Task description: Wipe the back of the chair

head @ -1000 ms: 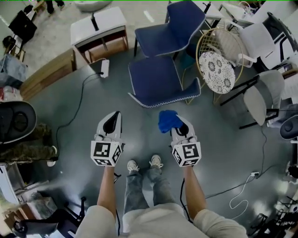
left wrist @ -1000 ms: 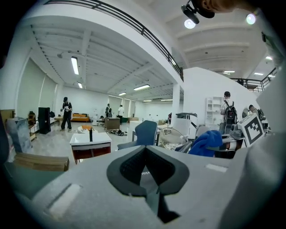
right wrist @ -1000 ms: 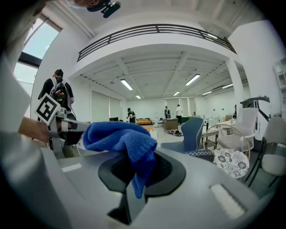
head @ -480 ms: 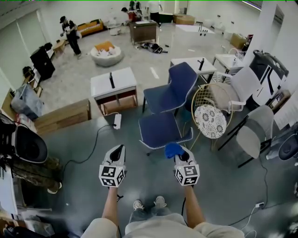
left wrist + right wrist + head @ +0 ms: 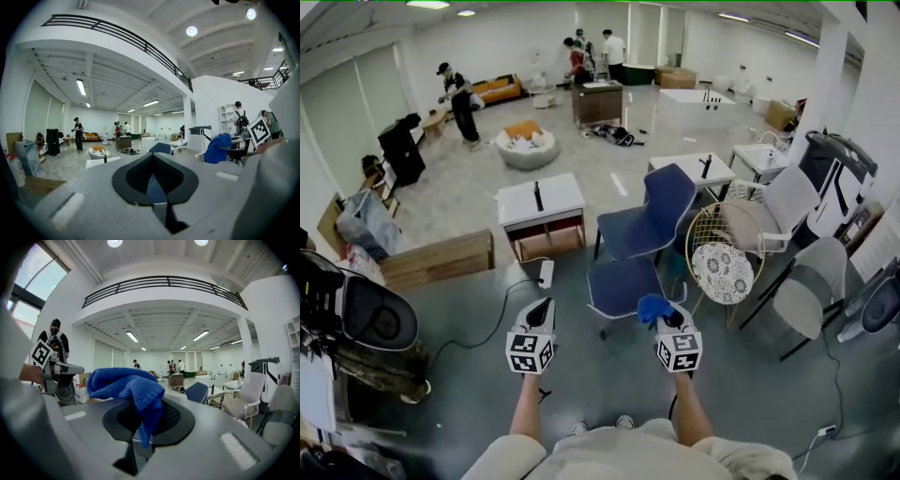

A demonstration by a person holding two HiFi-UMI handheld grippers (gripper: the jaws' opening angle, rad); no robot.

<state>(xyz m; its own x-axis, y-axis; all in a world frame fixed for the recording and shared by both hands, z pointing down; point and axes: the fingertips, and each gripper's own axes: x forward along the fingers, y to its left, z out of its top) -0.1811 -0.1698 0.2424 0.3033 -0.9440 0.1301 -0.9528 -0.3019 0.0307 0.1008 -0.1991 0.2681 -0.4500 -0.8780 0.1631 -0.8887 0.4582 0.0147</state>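
Two dark blue chairs stand one behind the other ahead of me. The nearer chair shows its seat just beyond my grippers; the farther one shows its upright back. My right gripper is shut on a bunched blue cloth, which hangs over the jaws in the right gripper view. Level with it, about a chair's width to the left, my left gripper is shut and holds nothing. The cloth also shows at the right of the left gripper view.
A gold wire chair with a patterned cushion stands right of the blue chairs, with white and grey chairs beyond. A white low table, a wooden bench and a power strip with cable lie ahead left. People stand far back.
The head view has tilted up from the floor to the room. Both grippers now sit nearer the closer blue chair, with the cloth still held in the right one.
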